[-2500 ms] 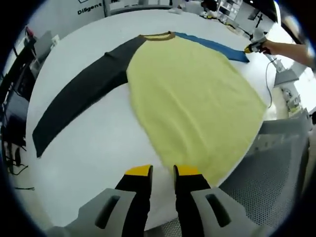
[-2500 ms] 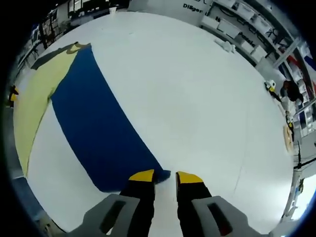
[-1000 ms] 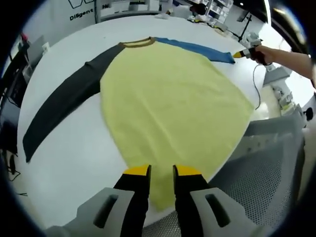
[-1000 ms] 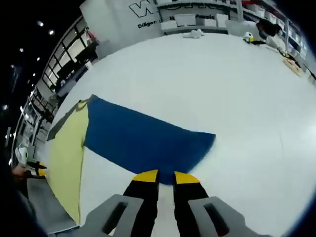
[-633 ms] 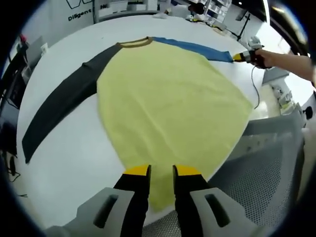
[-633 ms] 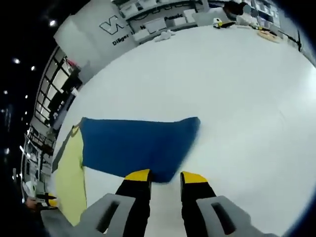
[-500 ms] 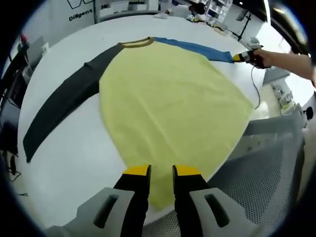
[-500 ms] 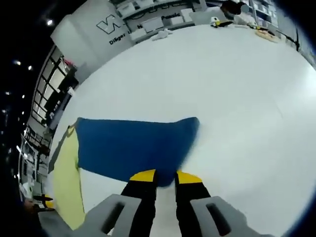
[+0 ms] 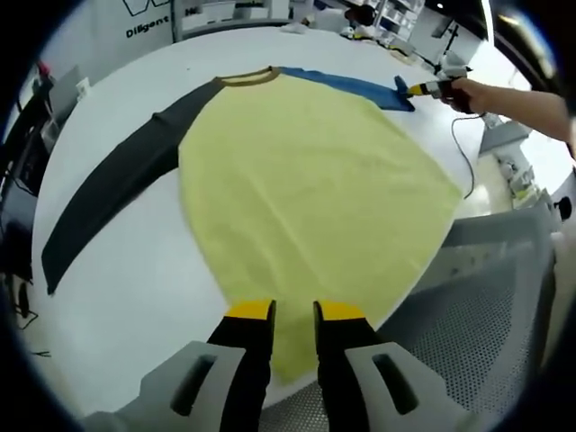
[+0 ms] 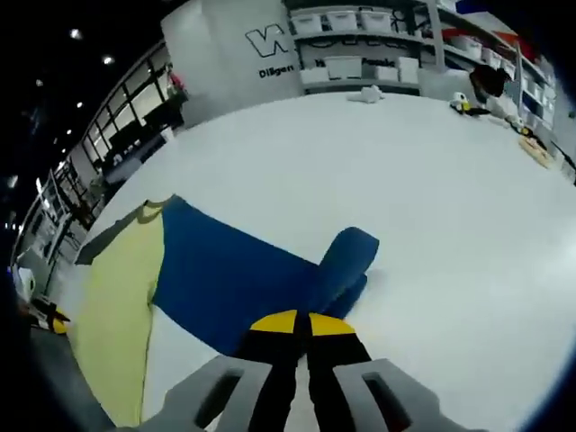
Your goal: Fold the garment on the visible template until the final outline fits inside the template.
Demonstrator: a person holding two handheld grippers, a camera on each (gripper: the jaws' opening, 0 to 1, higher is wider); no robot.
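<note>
A white table (image 9: 135,270) carries a yellow garment (image 9: 306,198) spread flat

I've got the shirt (image 9: 306,180) spread flat on the table (image 9: 135,261), its body dead ahead of my left gripper (image 9: 293,312), hem at the table's near edge. One sleeve (image 9: 117,180) runs out to ten o'clock. The other sleeve (image 10: 261,270) runs off at one o'clock, its end doubled over, right by my right gripper (image 10: 301,321).
</note>
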